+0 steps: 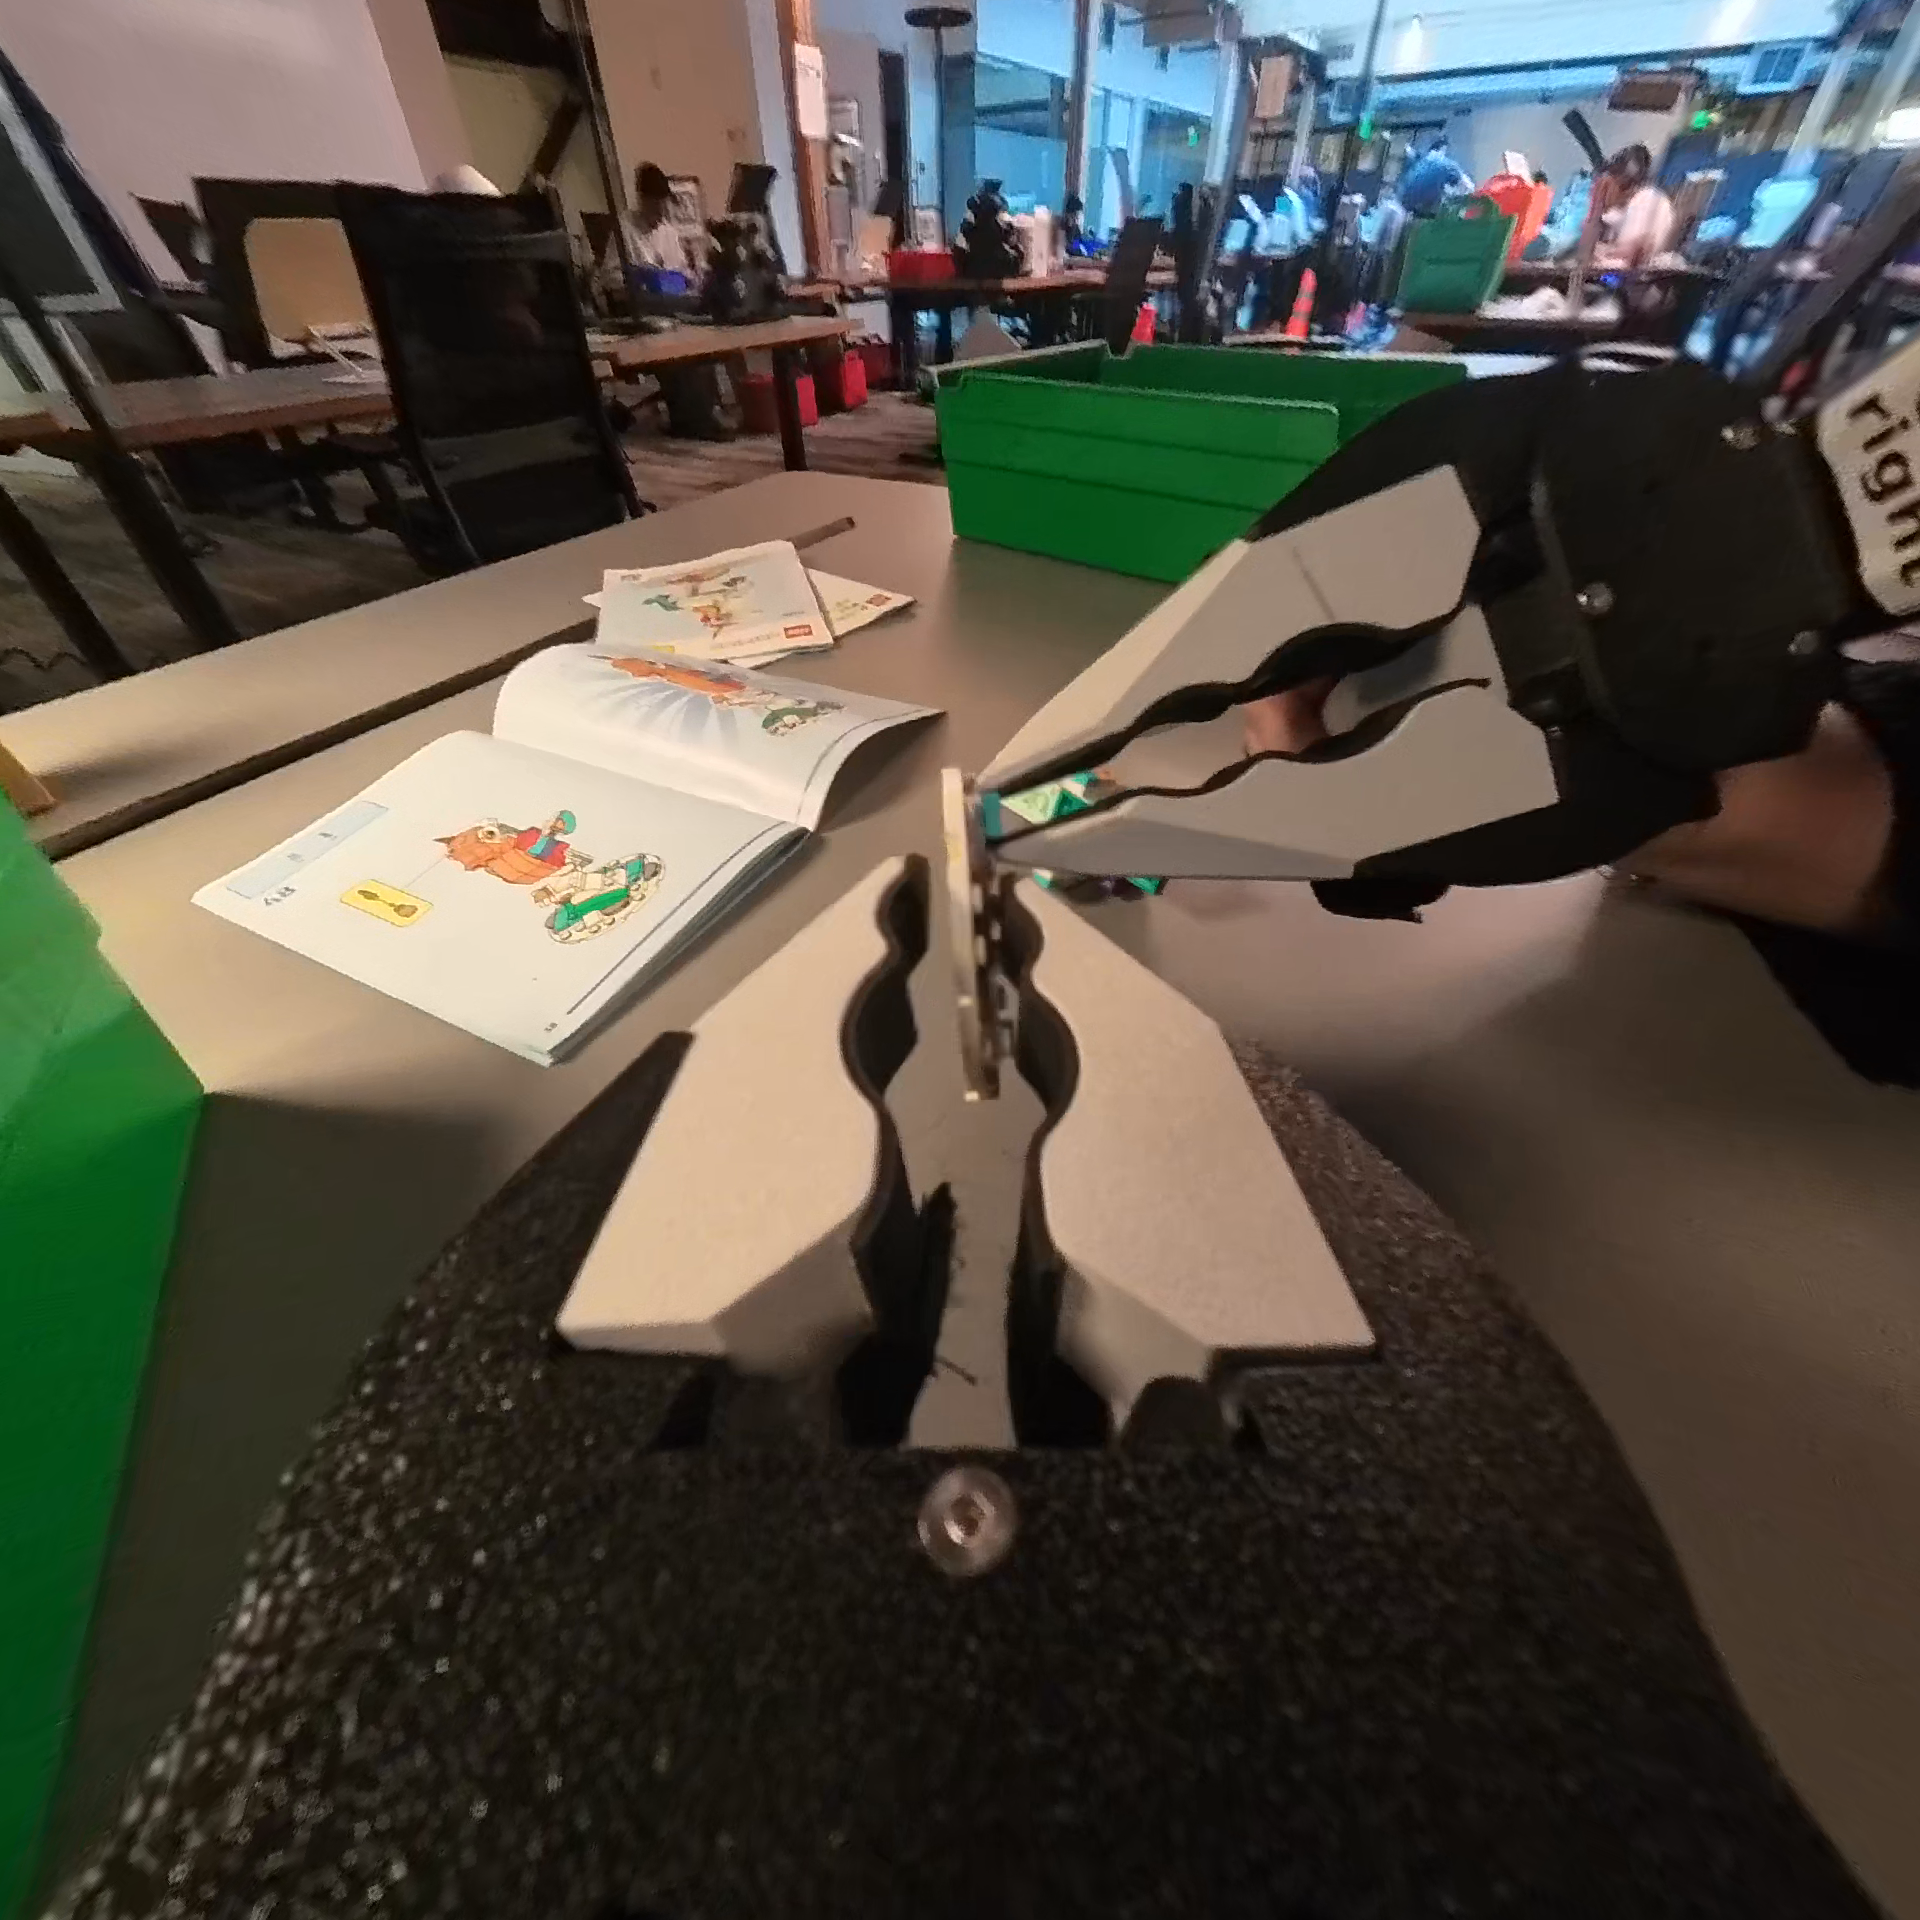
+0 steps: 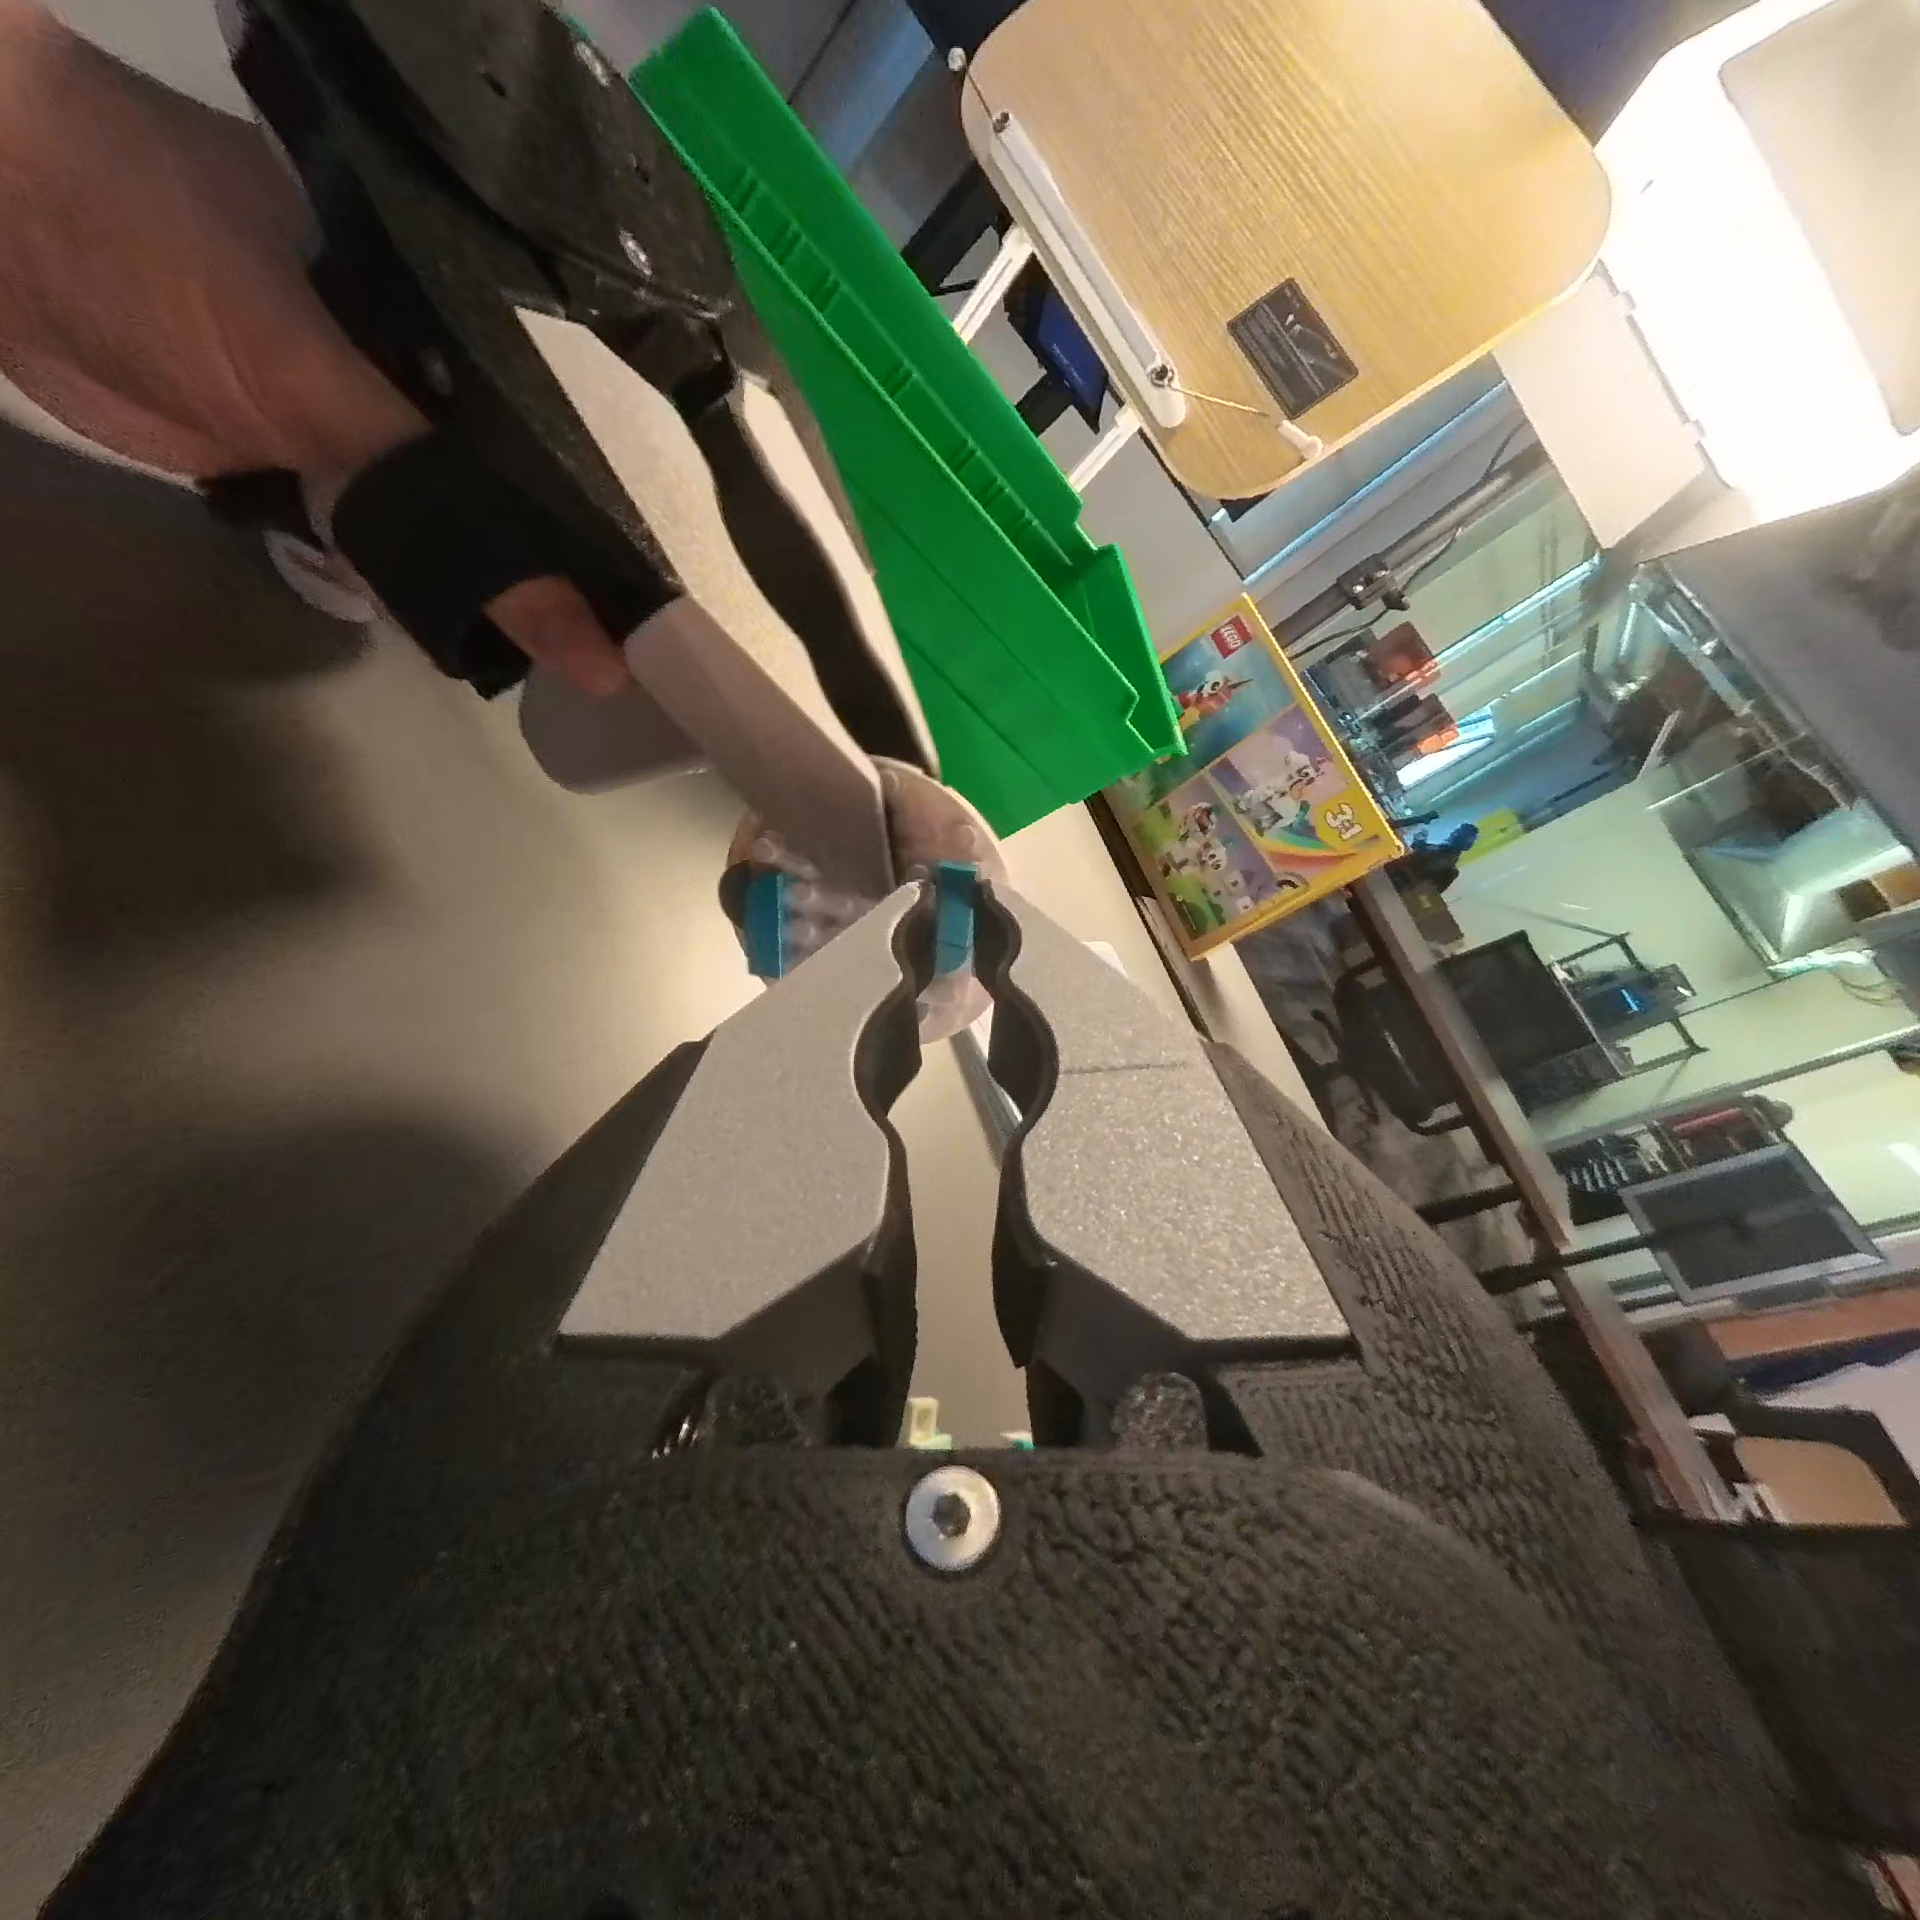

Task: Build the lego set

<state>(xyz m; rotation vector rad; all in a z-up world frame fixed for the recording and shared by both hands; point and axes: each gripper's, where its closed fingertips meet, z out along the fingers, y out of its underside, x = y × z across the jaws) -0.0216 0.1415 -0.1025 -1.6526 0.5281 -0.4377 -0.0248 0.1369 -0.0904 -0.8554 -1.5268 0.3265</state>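
Observation:
My left gripper (image 1: 966, 873) has a round tan studded plate (image 1: 964, 935) standing on edge between its fingers. A thin gap shows between the left pad and the plate, so the pads do not press on it. My right gripper (image 1: 987, 821) comes in from the right. It is shut on a small teal brick (image 1: 1039, 805) whose end meets the plate's studded face. In the right wrist view my right gripper (image 2: 958, 896) pinches that teal brick (image 2: 954, 920) against the plate (image 2: 935, 821). A second teal brick (image 2: 764, 925) sits on the plate. One left finger (image 2: 790, 769) covers part of it.
An open instruction booklet (image 1: 499, 862) lies on the grey table (image 1: 1558, 1143), with more booklets (image 1: 727, 613) behind it. Green bins stand at the back (image 1: 1143, 457) and at the near left (image 1: 62, 1247). Loose teal pieces (image 1: 1112, 885) lie under the right gripper. A toy box (image 2: 1257, 790) stands at the table's edge. Both grippers' tips are close together, under 4 cm apart.

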